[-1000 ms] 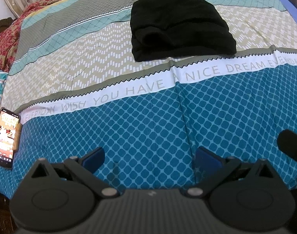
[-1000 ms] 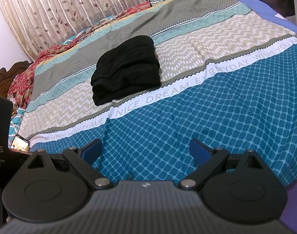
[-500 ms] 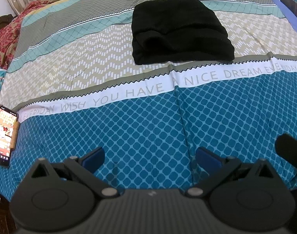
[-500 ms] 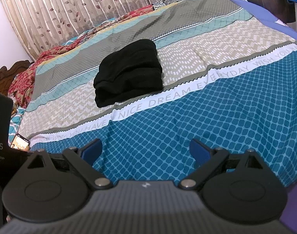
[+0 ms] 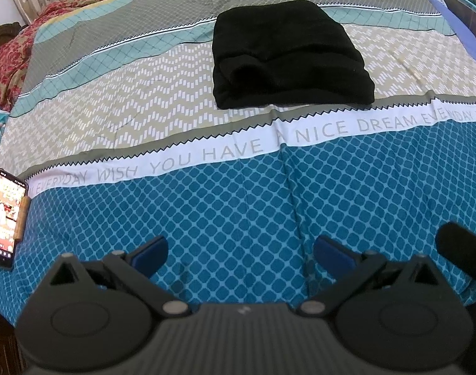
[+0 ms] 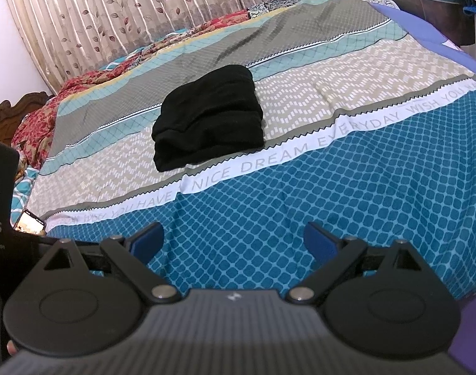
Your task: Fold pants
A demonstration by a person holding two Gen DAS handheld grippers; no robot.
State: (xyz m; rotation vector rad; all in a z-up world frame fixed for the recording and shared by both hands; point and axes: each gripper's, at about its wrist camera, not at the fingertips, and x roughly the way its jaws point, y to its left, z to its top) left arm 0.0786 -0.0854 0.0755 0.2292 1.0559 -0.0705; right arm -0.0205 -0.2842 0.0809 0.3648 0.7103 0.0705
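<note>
The black pants (image 5: 288, 59) lie folded into a compact stack on the beige zigzag band of the bedspread, far ahead of both grippers; they also show in the right wrist view (image 6: 206, 125). My left gripper (image 5: 239, 254) is open and empty, held over the blue diamond part of the bed near its front edge. My right gripper (image 6: 235, 242) is open and empty, also low over the blue part. Part of the right gripper shows at the right edge of the left wrist view (image 5: 463, 250).
A phone (image 5: 3, 215) with its screen lit lies at the bed's left edge; it also shows in the right wrist view (image 6: 30, 223). A red floral blanket (image 6: 41, 118) is bunched at the far left. Curtains (image 6: 144, 15) hang behind the bed.
Both grippers have drawn back and tilted up slightly, so the pants sit a little lower in each view. The pants have not moved. Both grippers stay open.
</note>
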